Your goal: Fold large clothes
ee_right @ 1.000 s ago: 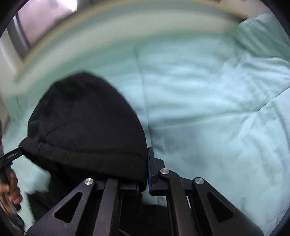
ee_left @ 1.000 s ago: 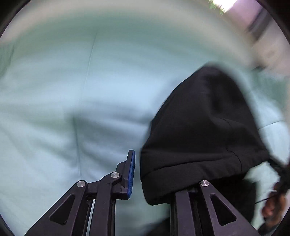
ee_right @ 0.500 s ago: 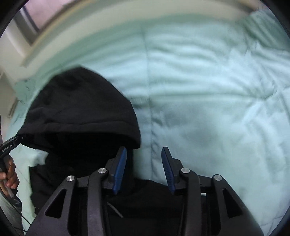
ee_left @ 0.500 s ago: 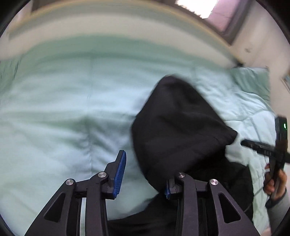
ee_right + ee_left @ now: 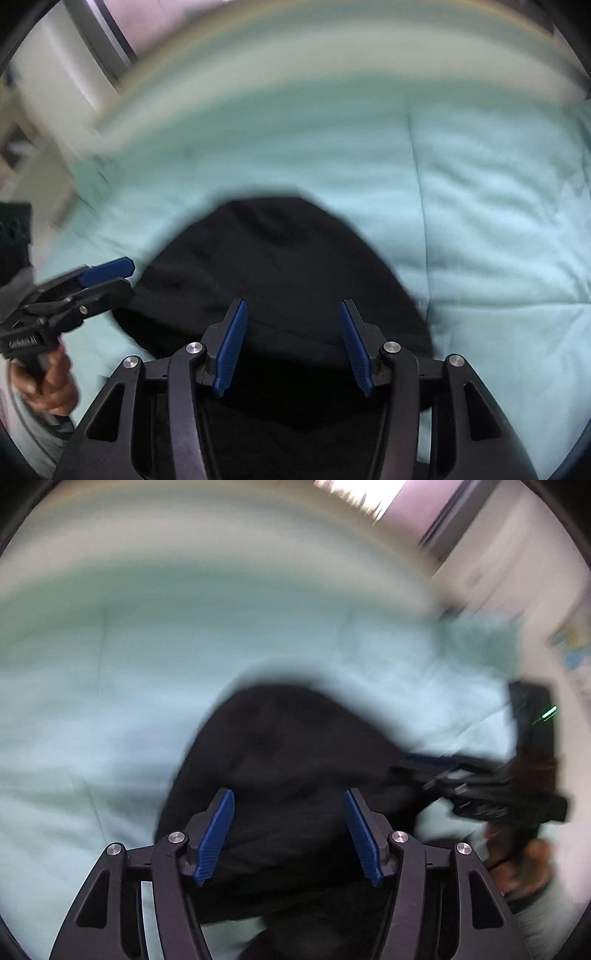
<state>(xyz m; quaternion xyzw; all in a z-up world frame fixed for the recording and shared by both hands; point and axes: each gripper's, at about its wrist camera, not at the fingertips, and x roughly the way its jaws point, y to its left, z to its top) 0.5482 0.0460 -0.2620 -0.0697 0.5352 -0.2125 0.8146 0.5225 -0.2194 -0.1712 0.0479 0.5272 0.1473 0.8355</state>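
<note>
A black hooded garment [image 5: 288, 760] lies on a pale green quilt [image 5: 92, 709]; its rounded hood points away from me. It also shows in the right wrist view [image 5: 273, 273]. My left gripper [image 5: 290, 836] is open above the hood's near edge, holding nothing. My right gripper [image 5: 293, 345] is open above the same hood, also empty. The right gripper shows at the right of the left wrist view [image 5: 476, 794], and the left gripper at the left of the right wrist view [image 5: 74, 295]. Both views are blurred by motion.
The quilt [image 5: 498, 221] covers a bed that runs to a far edge near a window [image 5: 362, 498] and a white wall [image 5: 48, 96]. A stitched seam [image 5: 417, 192] runs down the quilt to the right of the hood.
Both grippers have opened and let go of the hood, which now lies flat on the quilt. Both have pulled back toward me and moved over the hood's near edge.
</note>
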